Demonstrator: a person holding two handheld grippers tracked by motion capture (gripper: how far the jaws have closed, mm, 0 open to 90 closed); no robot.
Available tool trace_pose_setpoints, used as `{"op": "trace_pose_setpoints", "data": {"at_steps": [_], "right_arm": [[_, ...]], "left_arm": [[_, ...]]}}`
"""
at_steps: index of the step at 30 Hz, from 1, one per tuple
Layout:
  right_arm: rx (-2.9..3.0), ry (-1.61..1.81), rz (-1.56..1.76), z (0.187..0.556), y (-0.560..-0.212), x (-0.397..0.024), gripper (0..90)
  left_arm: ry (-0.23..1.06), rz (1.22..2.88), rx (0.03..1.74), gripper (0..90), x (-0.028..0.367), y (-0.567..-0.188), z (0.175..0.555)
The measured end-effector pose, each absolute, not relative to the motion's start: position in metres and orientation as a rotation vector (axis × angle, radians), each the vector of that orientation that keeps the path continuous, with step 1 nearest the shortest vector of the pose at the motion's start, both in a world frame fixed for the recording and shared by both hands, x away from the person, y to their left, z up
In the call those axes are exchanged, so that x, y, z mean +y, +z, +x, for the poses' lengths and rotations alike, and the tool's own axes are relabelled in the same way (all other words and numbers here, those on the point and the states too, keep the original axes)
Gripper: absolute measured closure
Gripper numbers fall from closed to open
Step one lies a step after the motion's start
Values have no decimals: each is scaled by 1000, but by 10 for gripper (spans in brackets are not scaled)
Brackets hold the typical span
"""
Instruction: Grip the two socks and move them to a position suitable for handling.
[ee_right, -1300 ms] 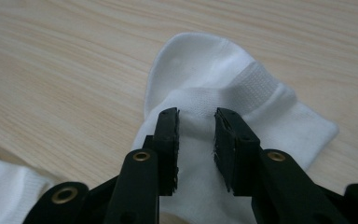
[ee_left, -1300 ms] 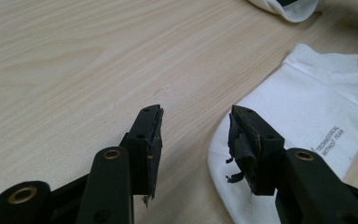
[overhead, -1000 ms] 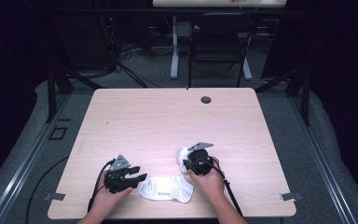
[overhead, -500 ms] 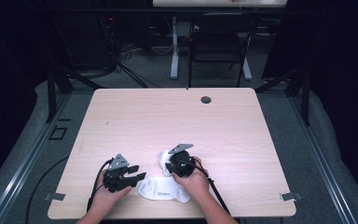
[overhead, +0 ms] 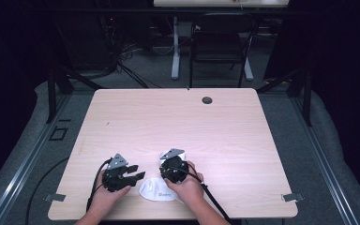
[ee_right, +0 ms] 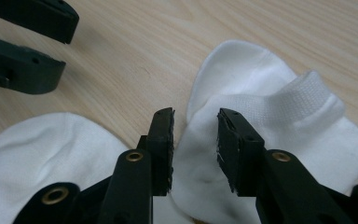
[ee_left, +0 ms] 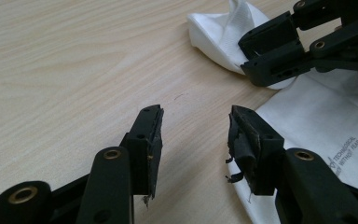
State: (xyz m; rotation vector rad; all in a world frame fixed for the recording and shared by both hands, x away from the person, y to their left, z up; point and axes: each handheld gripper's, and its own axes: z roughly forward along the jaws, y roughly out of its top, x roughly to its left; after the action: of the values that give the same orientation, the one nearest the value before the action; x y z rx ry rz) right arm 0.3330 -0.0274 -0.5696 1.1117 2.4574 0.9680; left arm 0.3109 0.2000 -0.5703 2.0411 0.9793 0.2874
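While both grippers are held low at the table's near edge, the scene is logged as follows.

Table: light wood top (overhead: 225, 126), a small dark round grommet (overhead: 207, 100) is seen near the far edge.

Sock: white sock (overhead: 157, 190) is laid flat near the front edge, between the two hands; grey print is seen on it in the left gripper view (ee_left: 326, 135). A ribbed cuff end is seen bunched up in the right gripper view (ee_right: 279, 116).

Left gripper: (overhead: 133, 174) jaws are parted with a clear gap, nothing is held; bare wood is seen between the tips (ee_left: 196, 135), sock edge just beside one jaw.

Right gripper: (ee_right: 195, 140) jaws are parted a little over the sock fabric, no pinch is made out; seen in the high view at (overhead: 172, 165).

Containers: none are seen on the table.
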Motion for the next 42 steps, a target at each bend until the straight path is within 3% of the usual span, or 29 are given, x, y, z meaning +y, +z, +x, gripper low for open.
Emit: {"op": "trace_pose_setpoints", "data": {"at_steps": [9,17,23,32,42], "right_arm": [[2477,957,1123,332,-570,-32,889],[2473,999,1105,329,-562,-38,900],[2457,1030,1067,325,-549,-45,900],[2405,1081,1049,322,-535,-59,900],[2358,1100,1069,319,-528,-75,900]], "left_arm": [[289,2036,987,545,201,-570,311],[298,2030,991,546,200,-569,311],[254,1999,982,627,194,-560,319],[331,2038,950,895,169,-550,339],[329,2068,909,900,137,-547,357]]}}
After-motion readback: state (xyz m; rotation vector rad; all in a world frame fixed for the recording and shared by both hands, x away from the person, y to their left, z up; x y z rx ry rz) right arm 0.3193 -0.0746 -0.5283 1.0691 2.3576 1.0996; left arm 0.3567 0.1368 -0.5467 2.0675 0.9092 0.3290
